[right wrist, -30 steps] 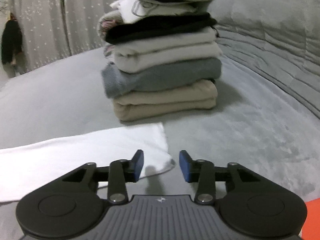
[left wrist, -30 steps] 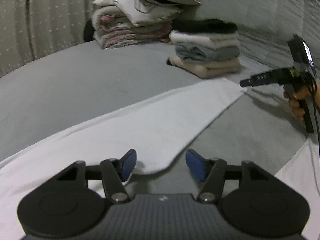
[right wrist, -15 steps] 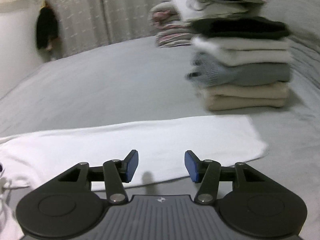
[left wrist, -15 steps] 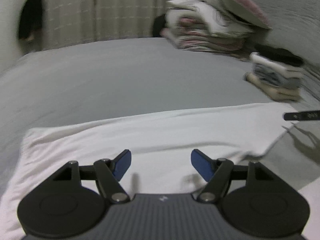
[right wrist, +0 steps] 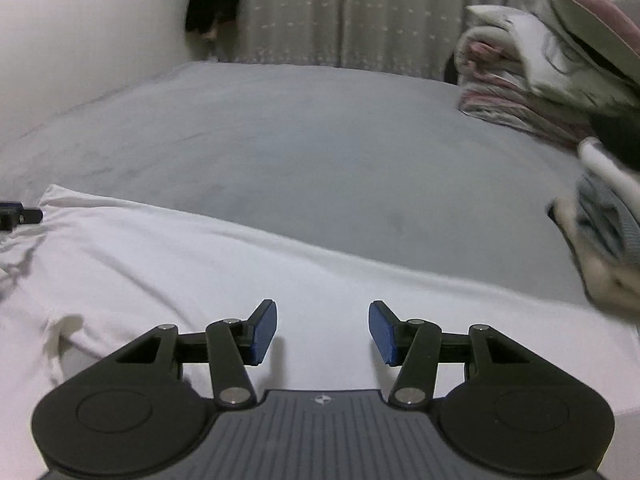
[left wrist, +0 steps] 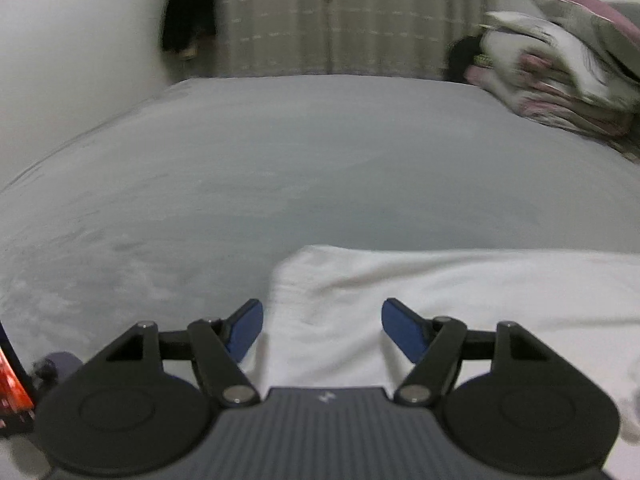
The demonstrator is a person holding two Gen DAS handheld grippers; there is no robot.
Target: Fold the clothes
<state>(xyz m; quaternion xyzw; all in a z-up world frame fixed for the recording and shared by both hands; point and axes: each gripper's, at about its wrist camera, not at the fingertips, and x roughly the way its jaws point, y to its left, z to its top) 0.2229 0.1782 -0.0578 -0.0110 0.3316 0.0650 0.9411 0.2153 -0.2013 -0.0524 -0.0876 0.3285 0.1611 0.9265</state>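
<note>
Grey bed (left wrist: 320, 168); white garment (right wrist: 240, 264) apparently just below open right gripper (right wrist: 322, 330).

Grey-covered bed (left wrist: 304, 152), pale dotted curtain (right wrist: 340, 12) behind, plain white wall (left wrist: 80, 40) at left.

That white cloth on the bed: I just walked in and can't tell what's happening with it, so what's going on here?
A person with a gripper in each hand is folding clothes on a grey bed. The white cloth lies spread flat. The left gripper hovers open over its end, the right gripper open over its middle; neither grips it. A stack of folded clothes sits at the right, with piled bedding behind it.
</note>
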